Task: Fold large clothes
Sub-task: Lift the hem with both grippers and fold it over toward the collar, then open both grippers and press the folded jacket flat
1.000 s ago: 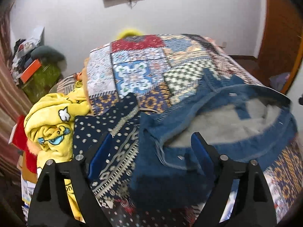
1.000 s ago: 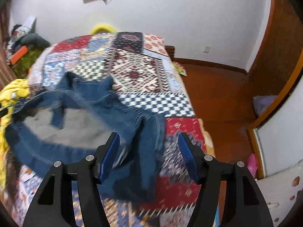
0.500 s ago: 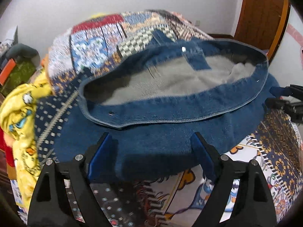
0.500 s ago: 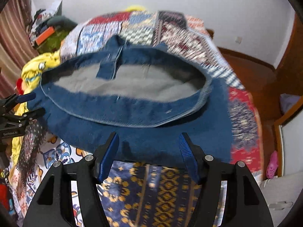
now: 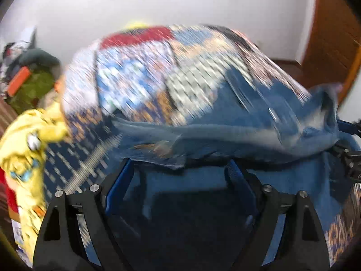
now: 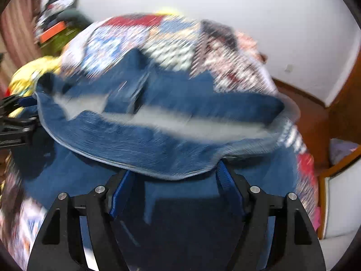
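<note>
Two grippers, left (image 5: 180,169) and right (image 6: 173,176), hover wide over the jacket (image 6: 158,131) on the bed (image 5: 140,67); we note neither grips, the right still opening. Risk: loose denim slumps, spoiling the fold.

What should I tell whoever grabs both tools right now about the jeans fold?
Left tool: open, over the near denim, nothing pinched.
Right tool: jaws opening, denim below them, no grip.
Jeans: on the quilt, waistband gaping toward the far side, grey lining showing. Frames are blurred, so the exact edges are unclear.
Yellow blanket: heaped at the left edge of the bed, clear of the jeans.
Done: jeans spread across the bed.
Left: no fold is visible yet; probably flatten the waistband, then fold.
</note>
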